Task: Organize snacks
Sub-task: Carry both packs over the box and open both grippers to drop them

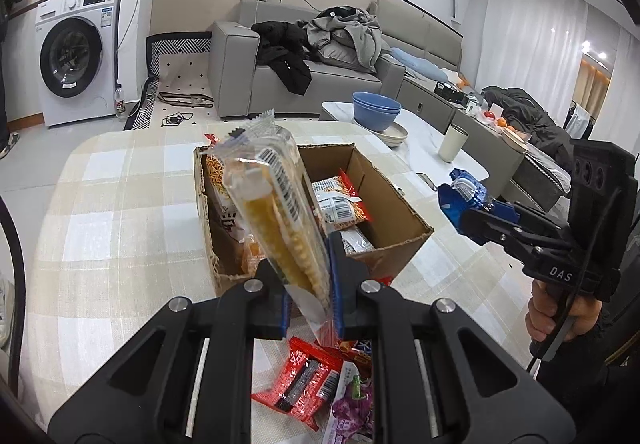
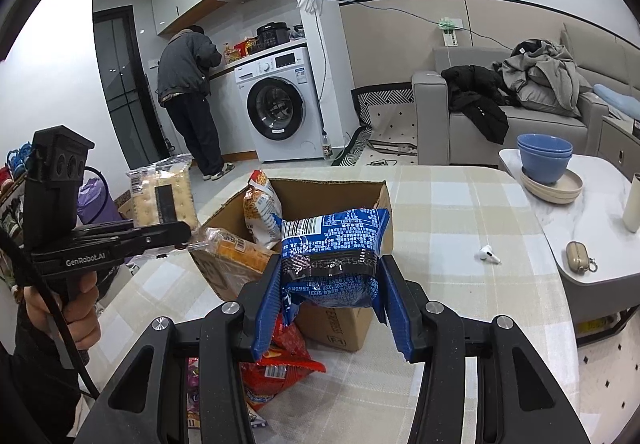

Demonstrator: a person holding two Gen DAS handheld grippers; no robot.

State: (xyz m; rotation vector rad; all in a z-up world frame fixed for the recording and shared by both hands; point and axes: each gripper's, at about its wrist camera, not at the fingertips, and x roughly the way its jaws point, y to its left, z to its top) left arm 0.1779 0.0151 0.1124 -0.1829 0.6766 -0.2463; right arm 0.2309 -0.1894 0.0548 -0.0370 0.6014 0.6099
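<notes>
- Left wrist view: the left tool (image 1: pixel 310 296) is clamped tight on the near end of a clear cracker pack (image 1: pixel 276 212). The pack's long axis runs up and away, its far end hanging over the open box (image 1: pixel 384 244) straight ahead on the table (image 1: pixel 100 204).
- Right wrist view: the right tool (image 2: pixel 330 294) pinches a blue packet (image 2: pixel 332 244), jaws apart only by the packet's width. The box (image 2: pixel 340 328) lies directly beyond and below, so both hands look about equally near to dropping in.
</notes>
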